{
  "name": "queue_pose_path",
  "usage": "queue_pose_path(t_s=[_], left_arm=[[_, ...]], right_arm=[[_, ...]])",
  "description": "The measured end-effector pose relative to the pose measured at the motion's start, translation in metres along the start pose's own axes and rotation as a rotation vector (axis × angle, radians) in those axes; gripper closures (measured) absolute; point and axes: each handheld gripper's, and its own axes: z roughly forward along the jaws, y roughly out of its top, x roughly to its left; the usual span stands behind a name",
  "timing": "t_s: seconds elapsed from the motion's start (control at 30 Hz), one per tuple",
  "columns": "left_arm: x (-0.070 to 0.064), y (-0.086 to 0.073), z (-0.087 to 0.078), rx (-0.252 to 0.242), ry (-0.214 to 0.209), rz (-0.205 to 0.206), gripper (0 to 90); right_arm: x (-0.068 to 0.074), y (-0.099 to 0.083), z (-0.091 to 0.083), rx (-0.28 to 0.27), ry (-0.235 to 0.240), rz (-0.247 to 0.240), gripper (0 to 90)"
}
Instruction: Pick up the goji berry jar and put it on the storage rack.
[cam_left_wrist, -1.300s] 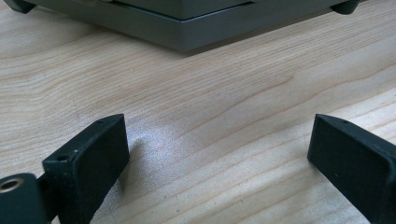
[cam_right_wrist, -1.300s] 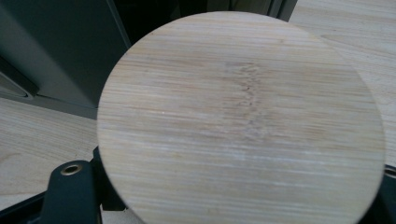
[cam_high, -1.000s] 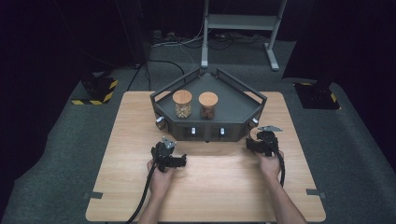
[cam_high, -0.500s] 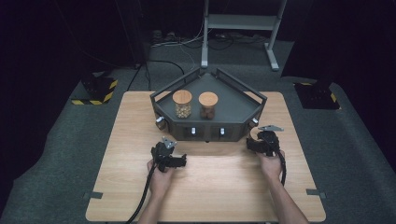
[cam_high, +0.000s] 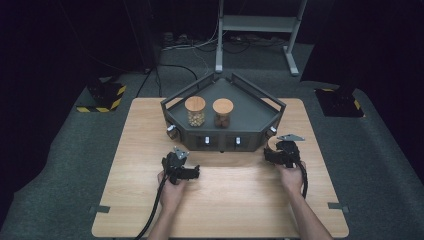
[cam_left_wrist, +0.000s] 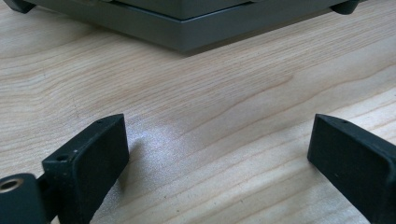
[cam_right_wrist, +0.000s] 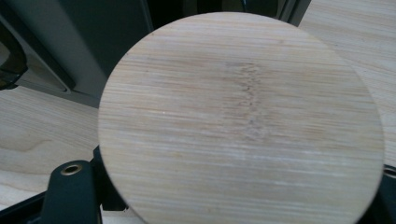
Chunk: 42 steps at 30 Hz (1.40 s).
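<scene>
My left gripper (cam_high: 184, 168) rests low over the bare wooden table (cam_high: 225, 200) in front of the grey tray (cam_high: 220, 141). In the left gripper view it (cam_left_wrist: 219, 154) is open, with wide jaws and nothing between them. The tray's base (cam_left_wrist: 187, 28) lies just ahead of it. My right gripper (cam_high: 281, 150) sits by the tray's right front corner, shut on a round wooden lid (cam_right_wrist: 243, 121) that faces its camera and hides the jaws. What lies under the lid is hidden.
Two jars with wooden lids stand in the tray: one with pale contents (cam_high: 195, 111) and one with dark contents (cam_high: 222, 113). Small knobs line the tray's front wall. A dark floor with cables and a metal stand (cam_high: 260, 22) surrounds the table.
</scene>
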Motion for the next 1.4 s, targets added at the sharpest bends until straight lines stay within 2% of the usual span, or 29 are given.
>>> queue_pose_path(t_s=[0.57, 0.7, 1.4], left_arm=[[0.000, 0.000, 0.000, 0.000, 0.000, 0.001, 5.4], [0.000, 0.000, 0.000, 0.000, 0.000, 0.001, 5.3], [0.000, 0.000, 0.000, 0.001, 0.000, 0.001, 5.4]], right_arm=[[-0.001, 0.004, -0.010, -0.014, 0.010, -0.022, 25.5], [-0.002, 0.005, -0.015, -0.024, 0.030, 0.001, 25.5], [0.001, 0.008, -0.026, -0.042, 0.038, -0.027, 25.5]])
